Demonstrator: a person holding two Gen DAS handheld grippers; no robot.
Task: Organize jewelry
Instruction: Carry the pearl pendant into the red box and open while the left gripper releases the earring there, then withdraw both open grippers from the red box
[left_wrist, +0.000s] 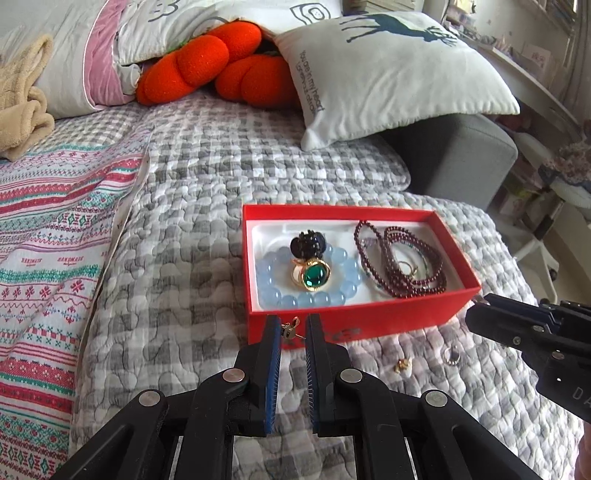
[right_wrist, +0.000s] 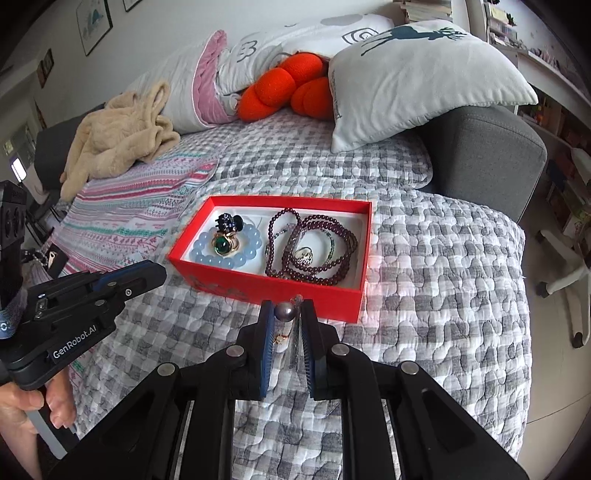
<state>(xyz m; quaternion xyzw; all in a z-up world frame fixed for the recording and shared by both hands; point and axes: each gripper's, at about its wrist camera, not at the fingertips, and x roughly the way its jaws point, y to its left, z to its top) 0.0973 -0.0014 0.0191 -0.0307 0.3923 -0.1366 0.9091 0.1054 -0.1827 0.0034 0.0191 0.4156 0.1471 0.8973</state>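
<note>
Left tongs are closed on a small gold earring, pinched at the very tips. Right tongs are closed on a grey pearl, likewise at the tips, with something thin hanging below it — too blurred to tell what. Tip grips fit such tiny pieces, and both are held just short of the near wall of the red box, which lies straight ahead on the bed; judged as carrying toward a drop into the box.

Counted in the box: one blue bead bracelet ahead of the left tongs, with one green-stone ring and one black clip lying inside its loop; dark red bead strands ahead of the right tongs — number of strands cannot be told, they are tangled.

Still loose on the bed, right of the left tongs and below the box: one gold piece and one silver ring. So two pieces held, two left out.
</note>
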